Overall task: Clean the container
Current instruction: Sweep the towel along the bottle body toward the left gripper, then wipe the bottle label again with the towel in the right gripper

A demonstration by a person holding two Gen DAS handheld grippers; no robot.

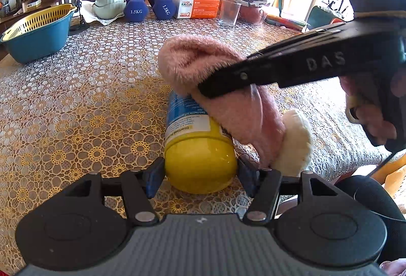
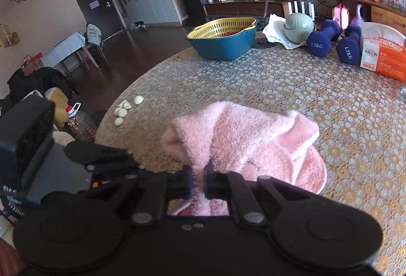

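A yellow container [image 1: 200, 161] with a blue and white label lies on its side on the lace-covered table [image 1: 76, 98]. My left gripper [image 1: 200, 174] is shut on its yellow end. A fluffy pink cloth [image 1: 203, 65] is draped over the container's far part. In the left wrist view my right gripper [image 1: 203, 89] comes in from the right and presses into that cloth. The right wrist view shows my right gripper [image 2: 198, 182] shut on the pink cloth [image 2: 241, 139], which hides the container there. The left gripper's black body [image 2: 50, 156] is at the left.
A blue basin with a yellow strainer [image 1: 38, 29], two blue dumbbells [image 1: 149, 6], a tissue pack [image 1: 198, 3] and a clear glass [image 1: 229, 12] stand along the table's far side. Garlic cloves [image 2: 124, 108] lie near the table's left edge. A person's hand [image 1: 368, 108] holds the right gripper.
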